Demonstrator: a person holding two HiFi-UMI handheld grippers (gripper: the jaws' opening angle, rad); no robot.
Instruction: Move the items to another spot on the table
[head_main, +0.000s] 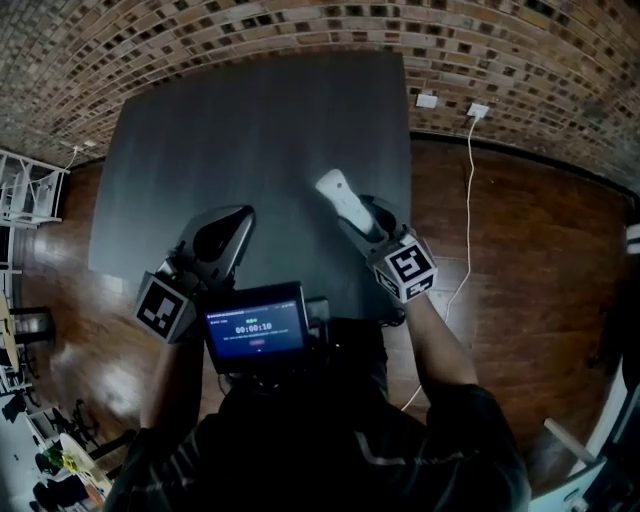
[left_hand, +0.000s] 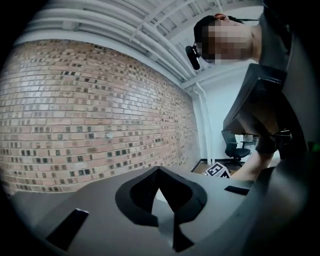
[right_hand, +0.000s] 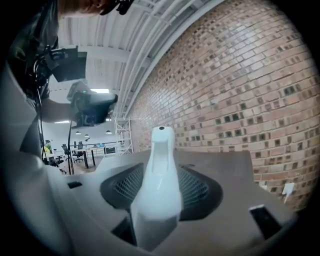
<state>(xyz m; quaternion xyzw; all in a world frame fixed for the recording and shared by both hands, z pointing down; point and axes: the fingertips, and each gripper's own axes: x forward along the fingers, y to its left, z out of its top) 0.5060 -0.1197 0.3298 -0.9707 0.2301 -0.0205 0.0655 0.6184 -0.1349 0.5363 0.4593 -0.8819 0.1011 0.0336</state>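
A white plastic item (head_main: 336, 192) with a narrow neck and a small hole at its tip sticks out over the dark table (head_main: 250, 120), right of its middle. My right gripper (head_main: 362, 216) is shut on it. In the right gripper view the white item (right_hand: 159, 185) stands between the two mesh pads (right_hand: 196, 189), neck pointing away from the camera. My left gripper (head_main: 232, 222) hangs over the table's near left part, its jaws together with nothing between them. In the left gripper view the left gripper (left_hand: 160, 192) points level toward the brick wall.
A brick wall (head_main: 300, 30) runs behind the table. A white cable (head_main: 470, 200) trails from a wall socket across the wooden floor on the right. White shelving (head_main: 25, 190) stands at the left. A small screen (head_main: 255, 330) sits at the person's chest. The right gripper's marker cube (left_hand: 217, 171) shows beyond the left jaws.
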